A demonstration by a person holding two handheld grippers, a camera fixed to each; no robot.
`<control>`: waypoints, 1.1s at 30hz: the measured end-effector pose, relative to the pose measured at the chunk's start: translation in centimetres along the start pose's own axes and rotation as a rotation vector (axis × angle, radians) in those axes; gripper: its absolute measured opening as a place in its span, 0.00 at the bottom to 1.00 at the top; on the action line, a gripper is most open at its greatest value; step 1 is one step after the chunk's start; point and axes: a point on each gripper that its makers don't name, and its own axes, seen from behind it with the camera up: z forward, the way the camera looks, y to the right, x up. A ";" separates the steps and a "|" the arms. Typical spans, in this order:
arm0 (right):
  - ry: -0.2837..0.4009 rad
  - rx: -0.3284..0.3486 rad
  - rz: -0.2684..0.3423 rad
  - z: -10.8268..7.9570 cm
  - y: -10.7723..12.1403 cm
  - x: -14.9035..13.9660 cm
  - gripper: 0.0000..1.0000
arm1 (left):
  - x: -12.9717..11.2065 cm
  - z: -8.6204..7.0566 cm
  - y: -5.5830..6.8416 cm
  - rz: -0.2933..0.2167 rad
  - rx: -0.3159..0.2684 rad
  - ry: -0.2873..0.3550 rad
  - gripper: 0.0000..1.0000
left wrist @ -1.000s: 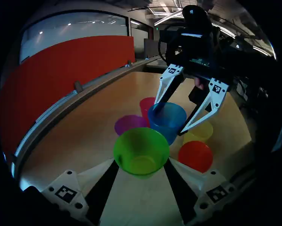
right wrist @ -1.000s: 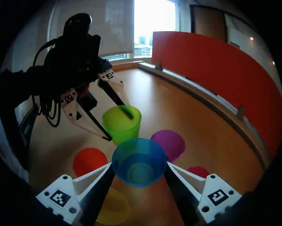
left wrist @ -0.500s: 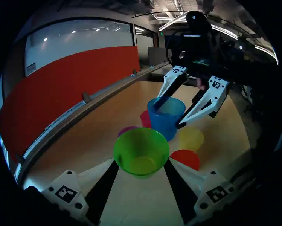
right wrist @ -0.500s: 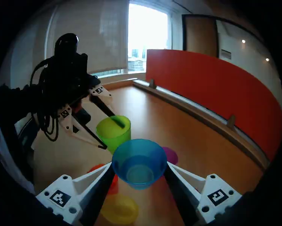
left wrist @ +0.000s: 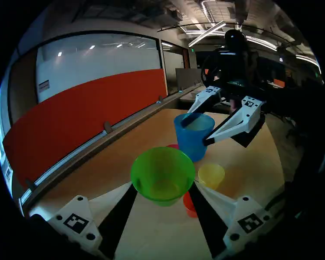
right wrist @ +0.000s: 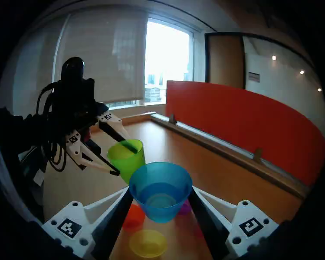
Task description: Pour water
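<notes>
The left gripper is partly closed, with both fingers pressing the sides of a translucent green cup. The cup is upright, with its wide rim toward the camera. The right gripper is closed to about the same width on a translucent blue cup, also upright.

Both cups are held in the air above the wooden table, near each other. In the right gripper view there is a gap between them. The lower part of the blue cup is a darker shade, which may be water, but the level is not clear.

On the table below stand a yellow cup and a red cup, just beside each other.
</notes>
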 end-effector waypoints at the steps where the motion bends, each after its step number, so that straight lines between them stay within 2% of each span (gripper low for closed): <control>1: 0.010 -0.003 -0.002 -0.2 -0.1 0.2 0.90 | 0.2 -0.1 0.2 0.000 0.001 0.006 0.82; 6: 0.053 -0.014 -0.006 -0.9 -0.4 1.2 0.90 | 1.0 -0.8 0.7 -0.005 0.008 0.030 0.82; 16: 0.117 -0.021 -0.003 -1.7 -1.1 2.7 0.90 | 2.7 -2.8 0.9 -0.013 0.040 0.110 0.82; 25: 0.153 -0.027 -0.003 -2.4 -1.2 3.5 0.90 | 4.3 -4.5 1.2 -0.034 0.054 0.192 0.83; 33: 0.173 -0.032 0.003 -2.9 -1.3 4.1 0.90 | 5.3 -5.4 1.6 -0.060 0.054 0.257 0.83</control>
